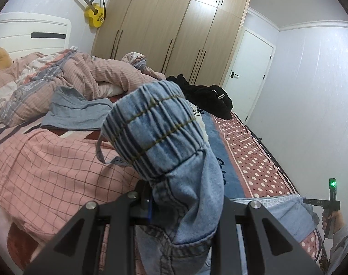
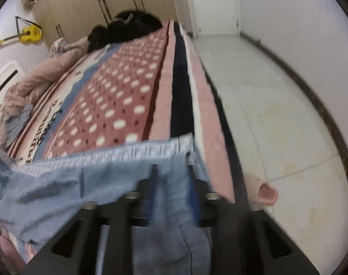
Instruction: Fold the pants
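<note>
The pants are light blue jeans (image 1: 164,142) with an elastic gathered waistband. My left gripper (image 1: 185,206) is shut on the waistband end, which bulges up in front of the camera and hides the fingertips. In the right wrist view the jeans (image 2: 82,183) stretch across the bed's near edge, and my right gripper (image 2: 172,197) is shut on their hem end, with denim draped over the fingers. The right gripper also shows in the left wrist view (image 1: 332,202) at the far right, held by a hand.
The bed (image 2: 128,87) has a pink polka-dot blanket. A crumpled pink duvet (image 1: 86,78), a grey-blue garment (image 1: 77,110) and black clothes (image 1: 208,96) lie on it. A wardrobe (image 1: 174,29) and door stand behind. A pink slipper (image 2: 265,192) lies on the tiled floor.
</note>
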Tool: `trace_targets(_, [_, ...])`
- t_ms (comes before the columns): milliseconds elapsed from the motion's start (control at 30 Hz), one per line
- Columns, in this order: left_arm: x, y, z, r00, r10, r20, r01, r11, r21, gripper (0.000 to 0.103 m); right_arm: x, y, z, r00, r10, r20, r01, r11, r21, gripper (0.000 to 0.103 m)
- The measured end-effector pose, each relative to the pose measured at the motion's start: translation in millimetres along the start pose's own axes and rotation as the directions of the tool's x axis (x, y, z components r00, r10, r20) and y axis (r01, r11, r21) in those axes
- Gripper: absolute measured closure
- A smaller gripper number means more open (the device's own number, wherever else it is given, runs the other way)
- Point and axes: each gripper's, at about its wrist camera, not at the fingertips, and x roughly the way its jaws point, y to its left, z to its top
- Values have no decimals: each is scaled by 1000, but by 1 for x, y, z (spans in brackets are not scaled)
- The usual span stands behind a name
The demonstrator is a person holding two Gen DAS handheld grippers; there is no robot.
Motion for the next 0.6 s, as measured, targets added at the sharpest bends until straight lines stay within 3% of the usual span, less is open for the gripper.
trace_targets(133, [-1,-2,0,1000,0,-1,0,1000,5,82,4,3,-7,999,-15,-30,14,999,-35,65])
trace_targets(167, [-1,-2,-1,1000,2,0,-2,1000,5,82,2,5,-10,1000,-6,-20,5,999,-52,78])
trace_targets(200, [-1,-2,0,1000,2,0,-2,1000,4,82,-1,11,-11,1000,17,-13,-18,998,-68,99])
trace_targets(300, [-1,-1,-1,1000,3,0,-3,1000,-4,82,-10,25,-13,999,36,26,-34,994,-103,99])
trace_targets(433, [-3,0,0,1000,9,4,-9,1000,-6,82,0,30,-7,999,-49,17,50,995,-88,99])
trace_targets(533, [-4,4,0,1000,25,9,-25,1000,-10,82,-8,30,1,980,-159,117,168,983,-70,102])
trace_targets(600, [-4,10,-1,999,37,13,-36,999,-27,82,-17,28,9,972,-173,159,182,983,-38,103])
